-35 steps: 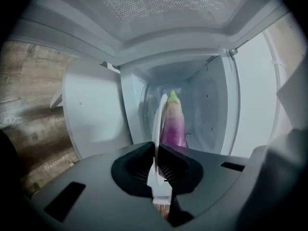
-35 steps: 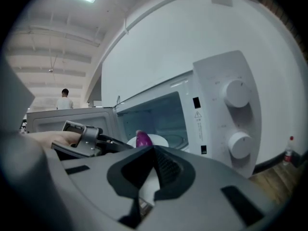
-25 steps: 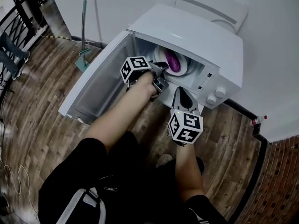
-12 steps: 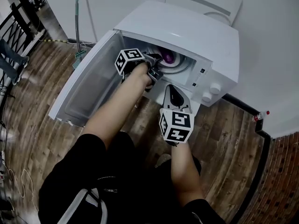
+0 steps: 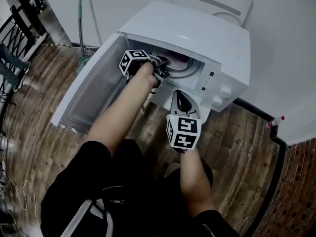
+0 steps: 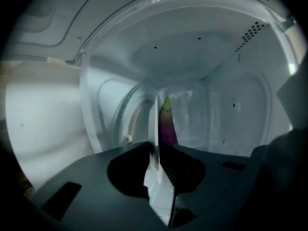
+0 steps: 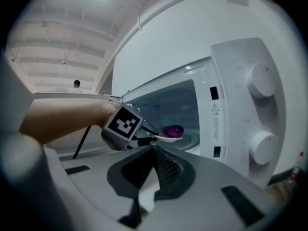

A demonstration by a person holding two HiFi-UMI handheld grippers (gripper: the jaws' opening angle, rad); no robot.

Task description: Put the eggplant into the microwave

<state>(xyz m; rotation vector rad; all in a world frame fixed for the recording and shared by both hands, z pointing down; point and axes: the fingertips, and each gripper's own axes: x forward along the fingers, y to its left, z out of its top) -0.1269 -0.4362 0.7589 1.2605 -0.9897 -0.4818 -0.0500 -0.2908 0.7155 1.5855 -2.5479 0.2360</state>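
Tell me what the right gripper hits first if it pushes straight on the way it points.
Most likely the plate carrying the eggplant, just inside the open microwave, directly ahead of the right gripper. Depth is unclear, so it could slip under the rim instead.

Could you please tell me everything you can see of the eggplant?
The eggplant is small, smooth and glossy purple, plastic-looking, with a green stem cap at one end. It appears whole and lies on its side on a white plate inside the open microwave. In these views only the plate touches it.
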